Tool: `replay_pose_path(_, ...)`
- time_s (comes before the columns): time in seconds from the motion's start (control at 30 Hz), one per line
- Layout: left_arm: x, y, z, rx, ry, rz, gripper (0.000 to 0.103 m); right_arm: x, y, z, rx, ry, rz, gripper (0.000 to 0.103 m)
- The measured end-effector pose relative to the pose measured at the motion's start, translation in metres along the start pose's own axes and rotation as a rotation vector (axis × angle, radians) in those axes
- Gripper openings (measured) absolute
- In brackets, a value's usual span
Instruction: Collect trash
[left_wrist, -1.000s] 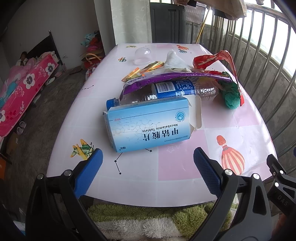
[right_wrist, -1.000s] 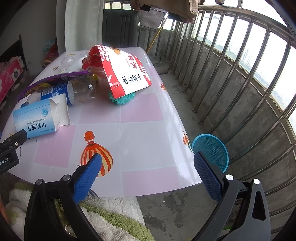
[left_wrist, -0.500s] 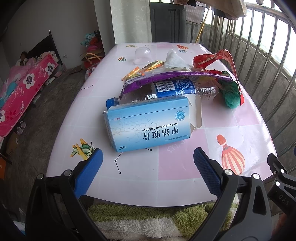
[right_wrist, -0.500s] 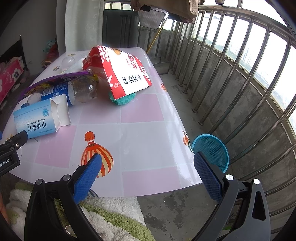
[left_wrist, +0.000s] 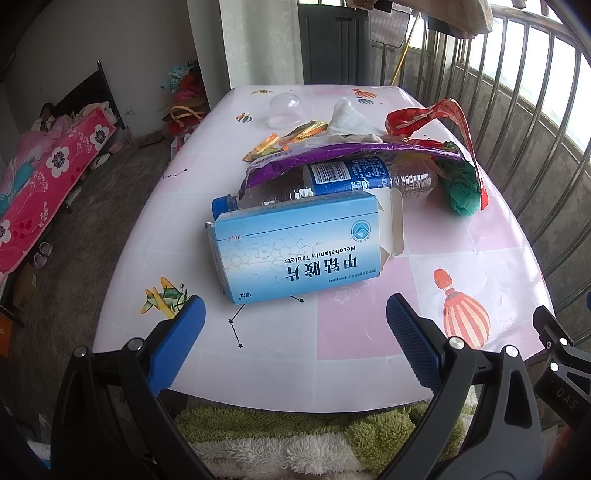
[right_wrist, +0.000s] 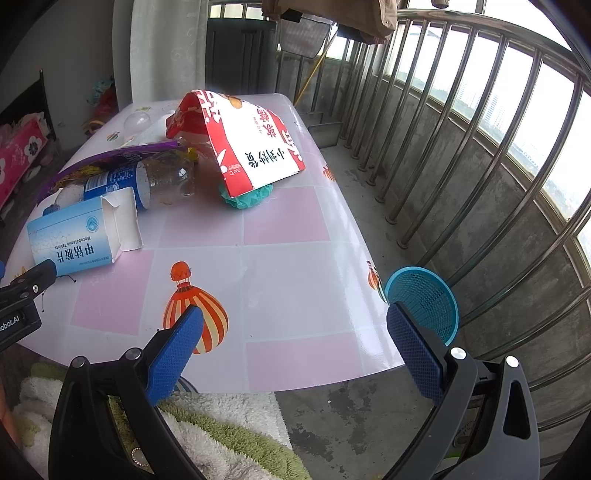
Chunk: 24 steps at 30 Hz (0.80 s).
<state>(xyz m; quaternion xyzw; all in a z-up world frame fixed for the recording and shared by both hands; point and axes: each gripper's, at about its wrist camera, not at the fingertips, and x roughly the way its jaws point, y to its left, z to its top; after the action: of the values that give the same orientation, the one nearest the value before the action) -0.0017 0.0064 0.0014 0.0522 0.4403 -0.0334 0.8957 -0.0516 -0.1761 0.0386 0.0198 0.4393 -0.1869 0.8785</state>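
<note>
Left gripper (left_wrist: 293, 332) hovers over the near table (left_wrist: 332, 362) edge, fingers spread wide, empty. Just beyond lies a blue tablet box (left_wrist: 295, 247), touching a plastic bottle (left_wrist: 332, 181) behind it. Right gripper (right_wrist: 295, 339) is likewise spread and empty; a blue basket (right_wrist: 424, 295) sits apparently on the floor beside the table.

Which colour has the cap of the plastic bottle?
Blue. The cap shows best in the left wrist view.
</note>
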Motion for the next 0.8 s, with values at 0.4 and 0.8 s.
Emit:
replay_pose_path(0.4, 0.000, 0.000, 0.000, -0.001, 0.001, 0.001, 0.094, 0.002, 0.002, 0.000, -0.001, 0.003, 0.004, 0.097)
replay_pose_path(0.8, 0.010, 0.006, -0.003, -0.009, 0.016, 0.001, 0.094, 0.004, 0.005, 0.001, -0.002, 0.010, 0.011, 0.097)
